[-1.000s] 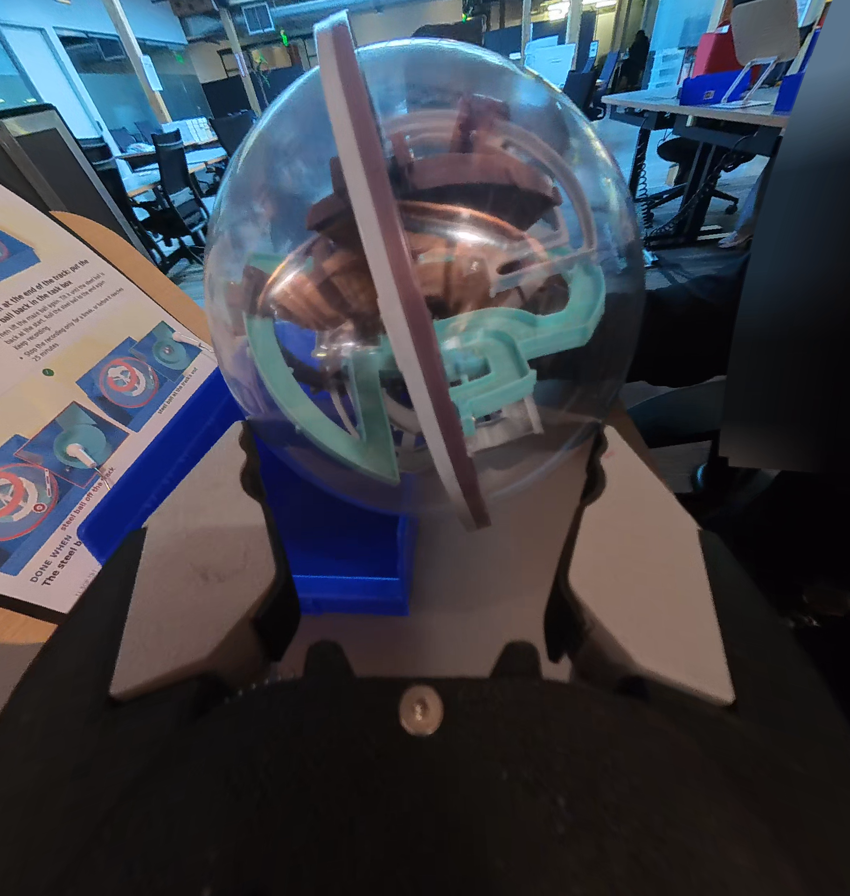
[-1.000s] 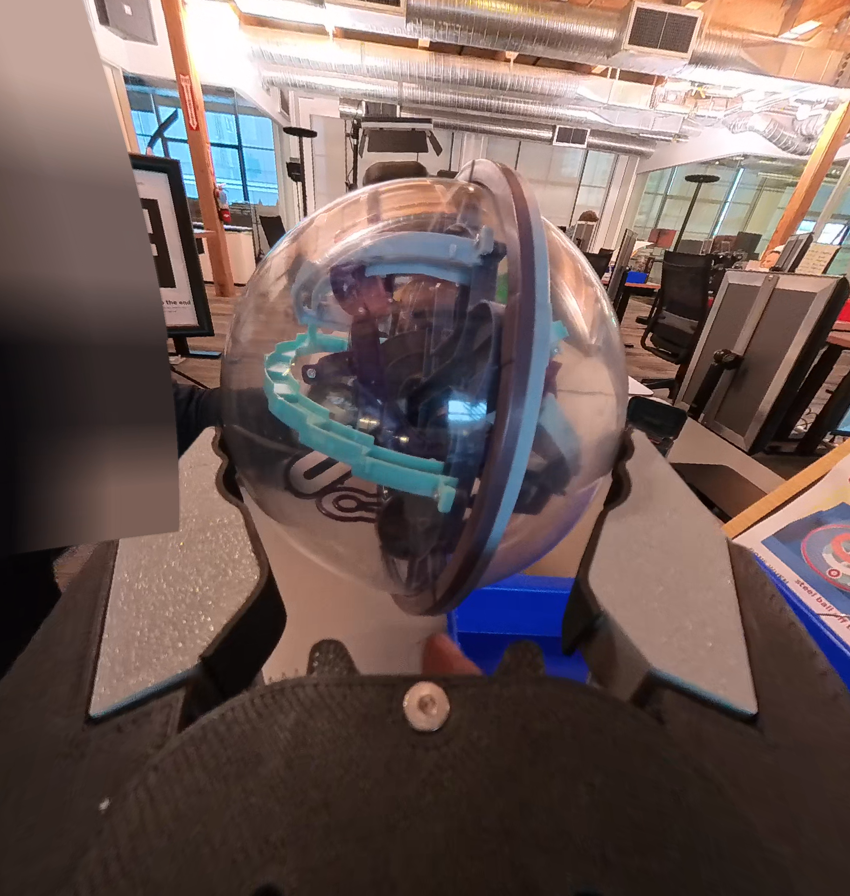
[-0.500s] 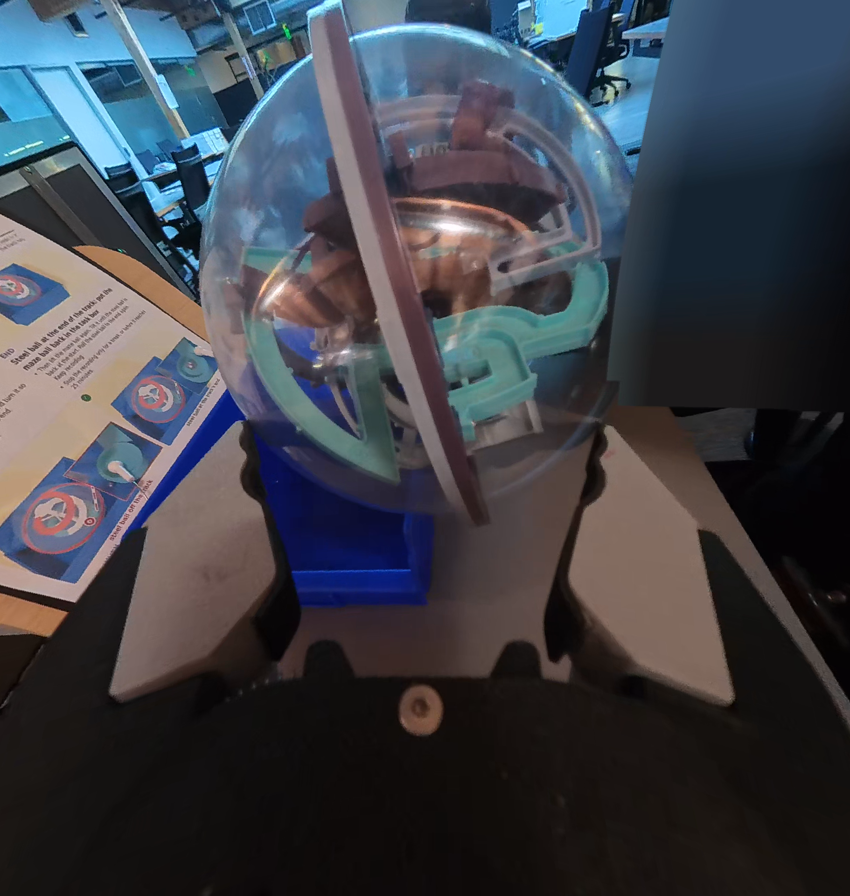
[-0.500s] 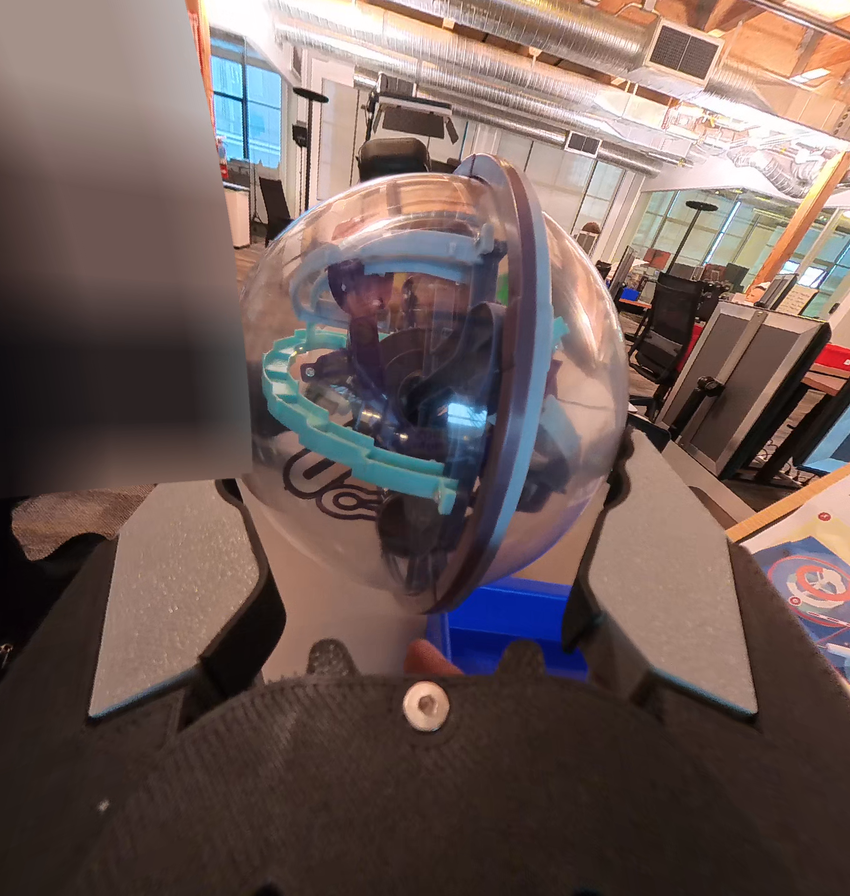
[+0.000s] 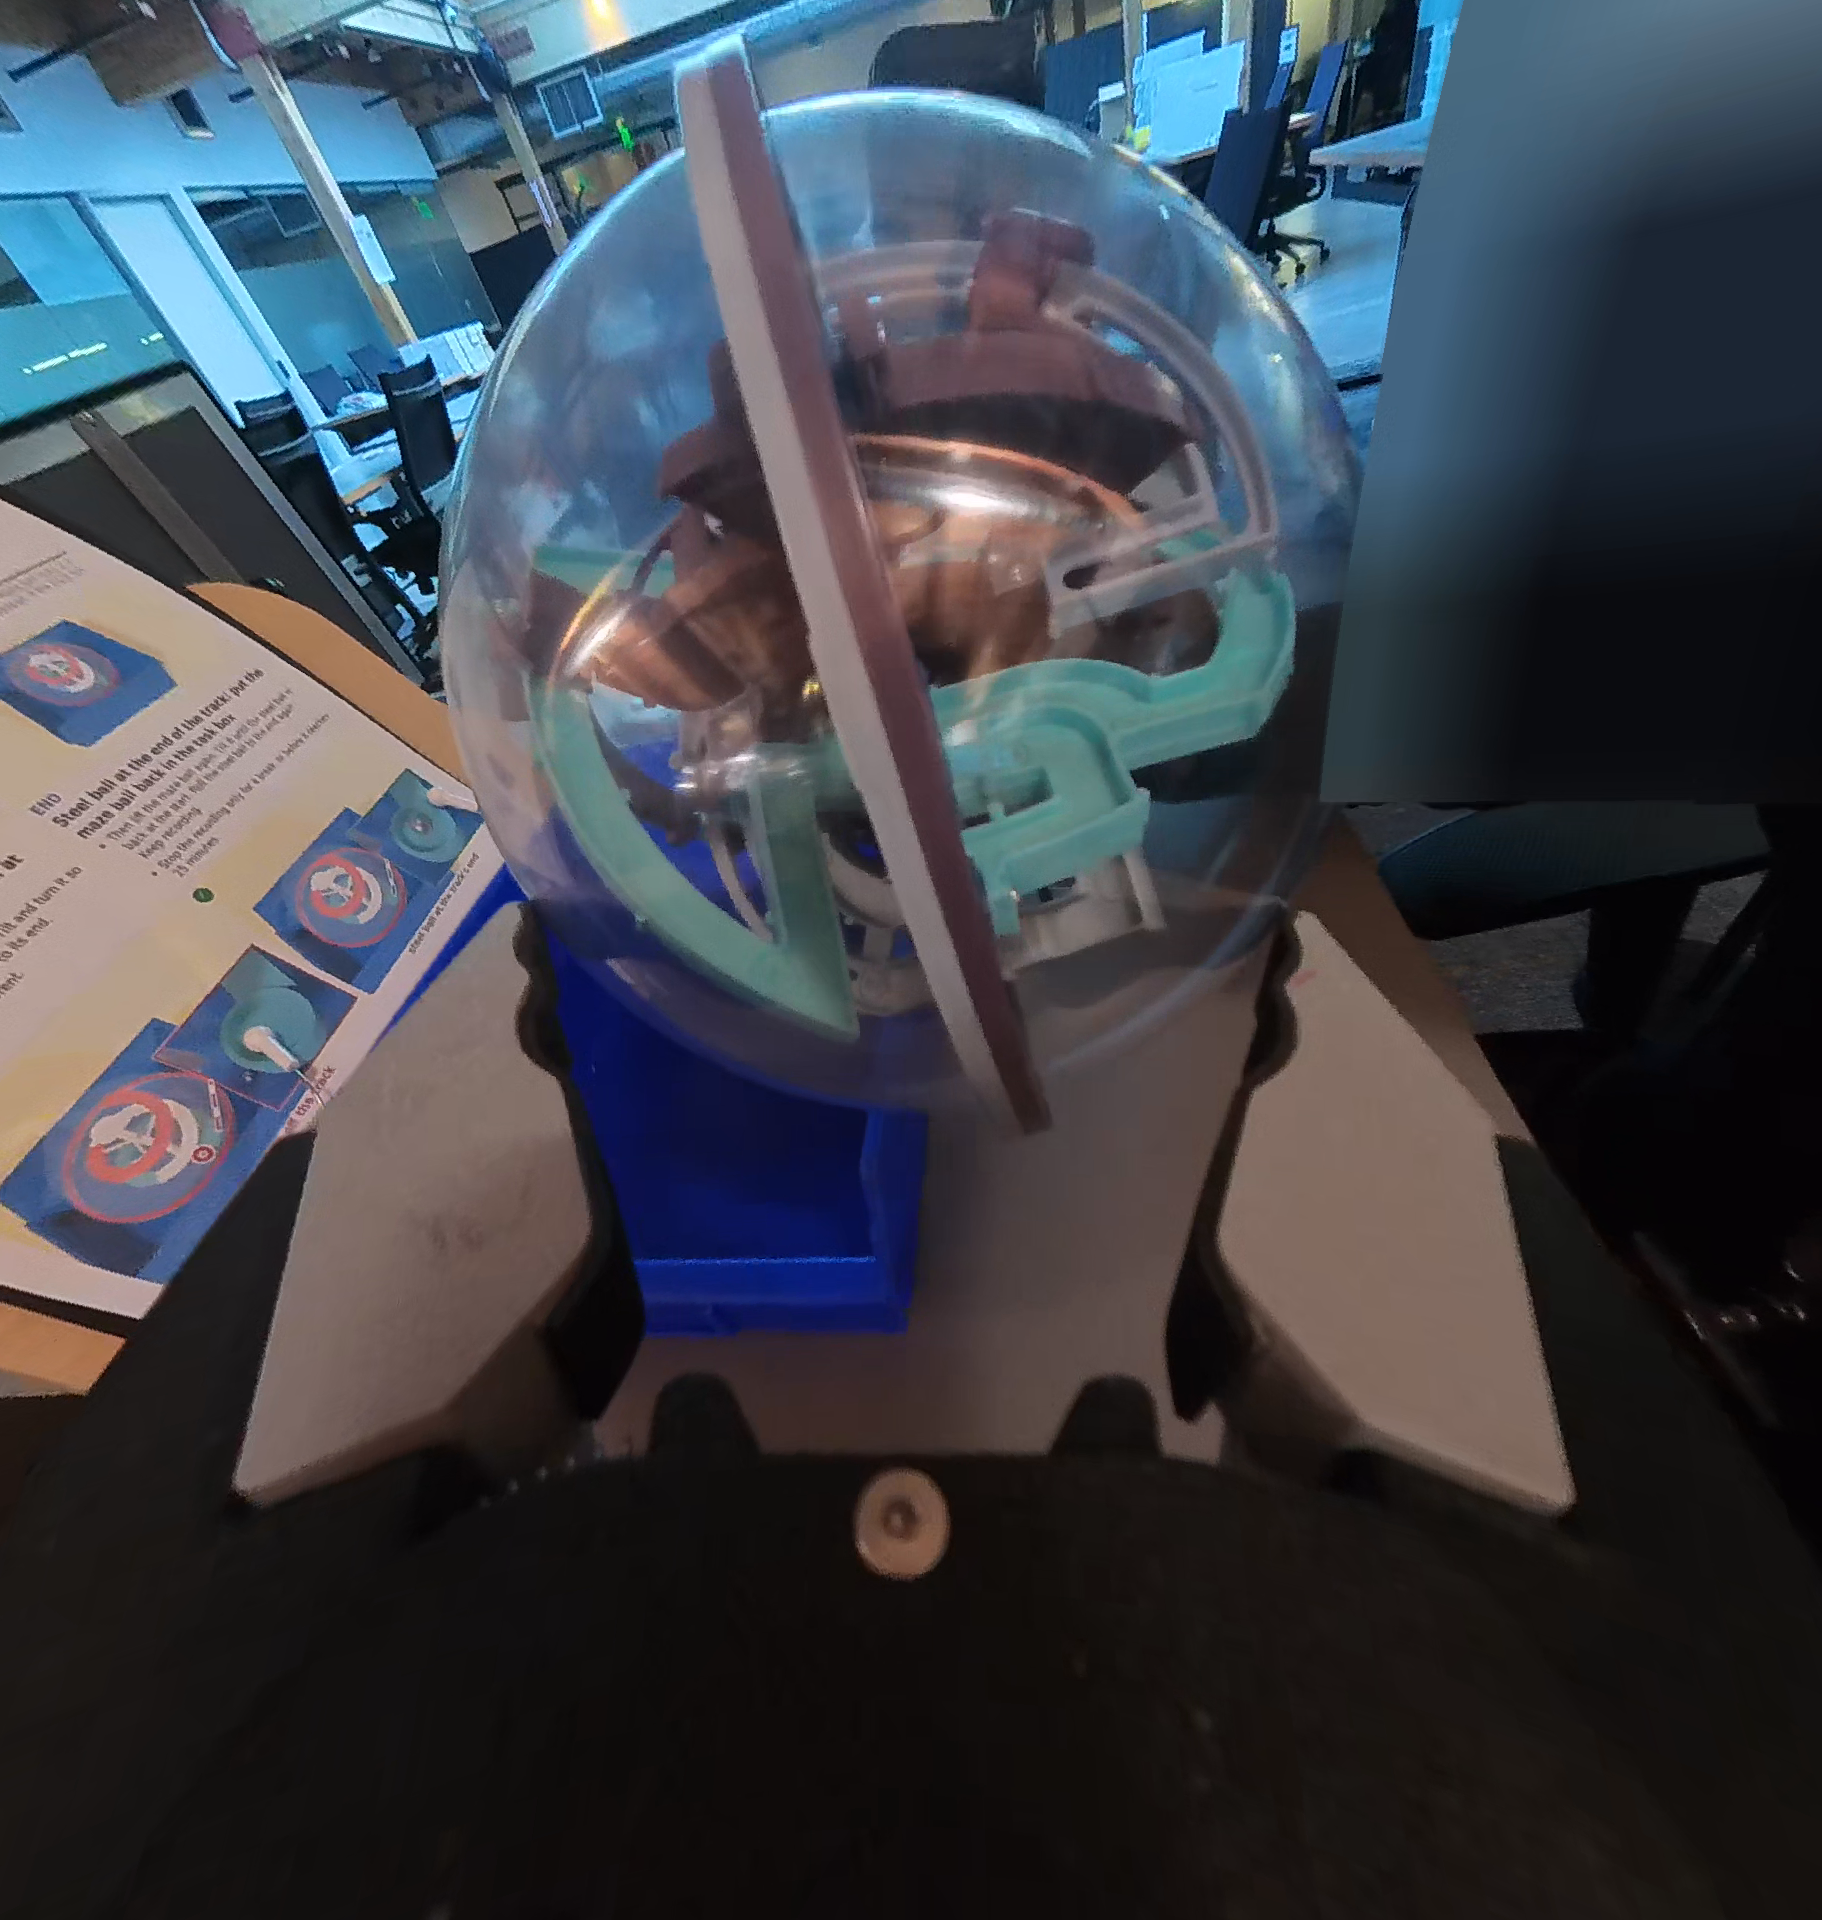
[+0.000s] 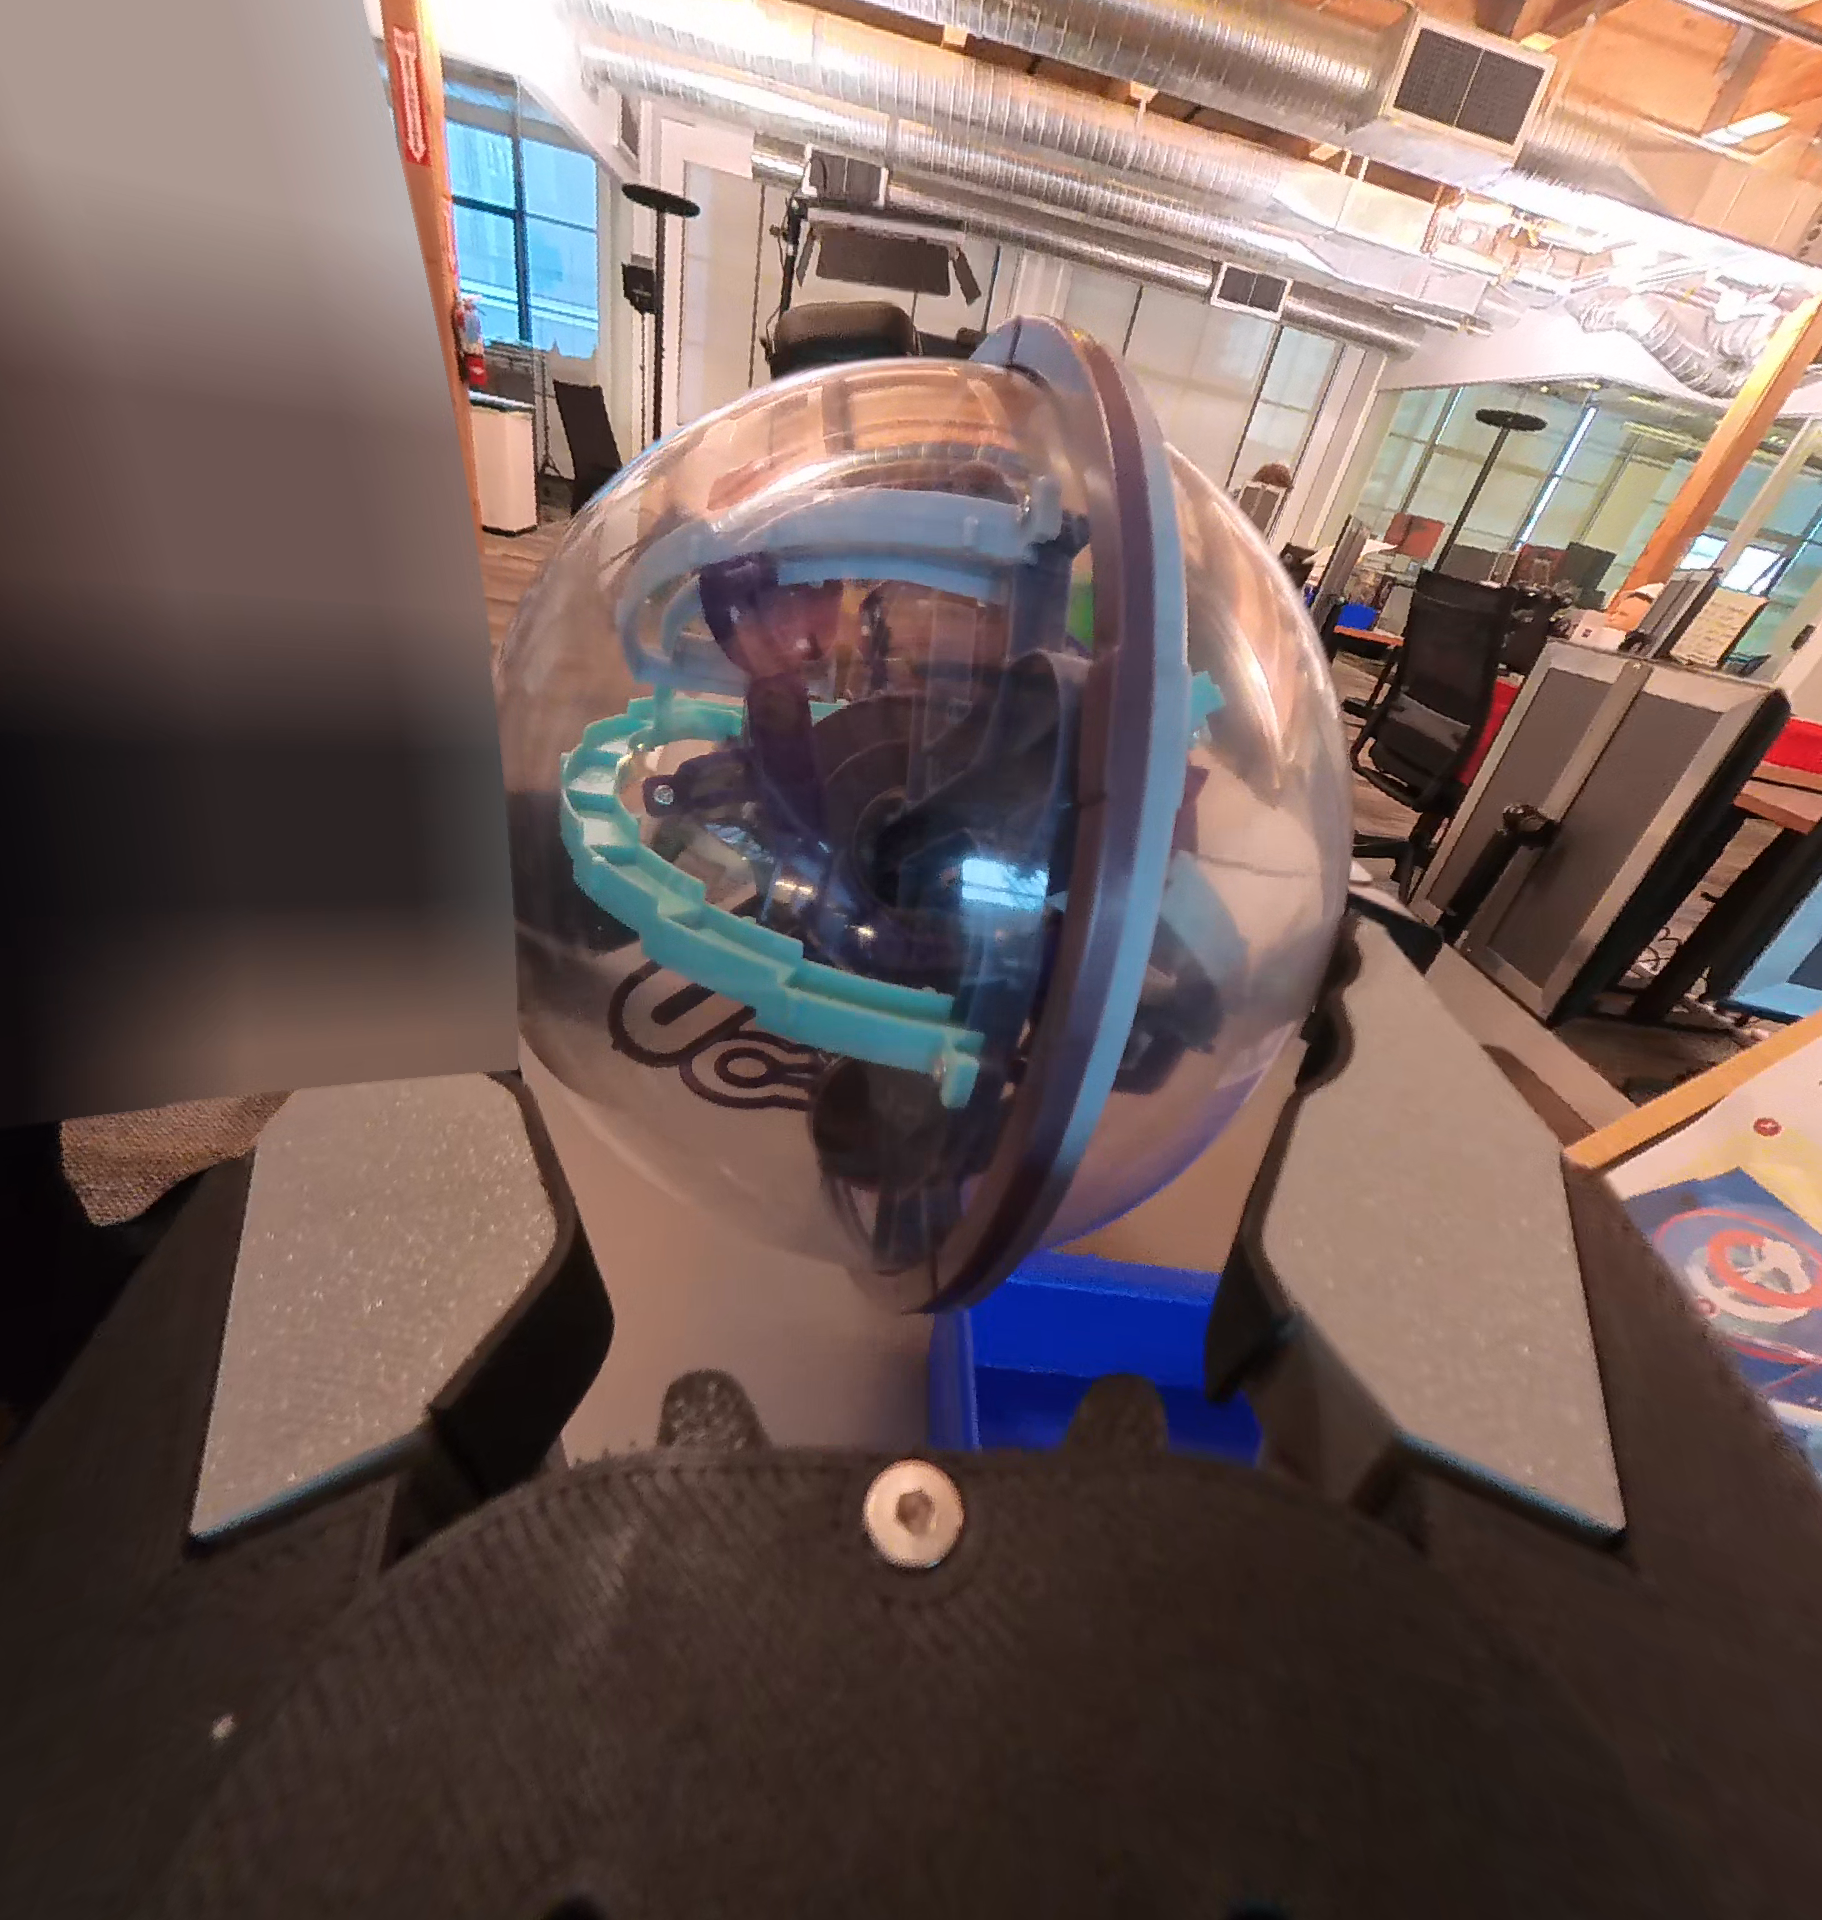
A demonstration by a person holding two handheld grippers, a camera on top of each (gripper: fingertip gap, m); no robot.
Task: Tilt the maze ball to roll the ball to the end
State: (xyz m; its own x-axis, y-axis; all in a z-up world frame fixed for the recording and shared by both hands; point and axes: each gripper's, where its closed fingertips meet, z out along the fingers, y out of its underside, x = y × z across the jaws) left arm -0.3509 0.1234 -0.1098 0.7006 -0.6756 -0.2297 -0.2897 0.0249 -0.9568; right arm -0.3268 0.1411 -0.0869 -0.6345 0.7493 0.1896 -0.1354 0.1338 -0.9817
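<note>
The maze ball (image 5: 902, 582) is a clear sphere with teal, brown and white tracks inside and a rim band around its middle. My left gripper (image 5: 902, 966) is shut on it, its dark pads (image 5: 545, 997) pressing the sphere's lower sides. In the right wrist view the maze ball (image 6: 928, 831) shows a teal stepped track and a blue rim. My right gripper (image 6: 928, 1049) is shut on it from the opposite side, pads (image 6: 1314, 1039) against the shell. Both hold it above a blue box (image 5: 761, 1216). A small shiny dot (image 6: 664, 795) sits by the teal track; I cannot tell whether it is the steel ball.
The blue box also shows in the right wrist view (image 6: 1094, 1340). A printed instruction sheet (image 5: 159, 883) lies on the wooden table to the left; it also shows at the right edge of the right wrist view (image 6: 1769, 1195). Office chairs and desks stand behind.
Both grippers have turned together with the maze ball, so the background has shifted in both views. The ball sits the same way in both grasps.
</note>
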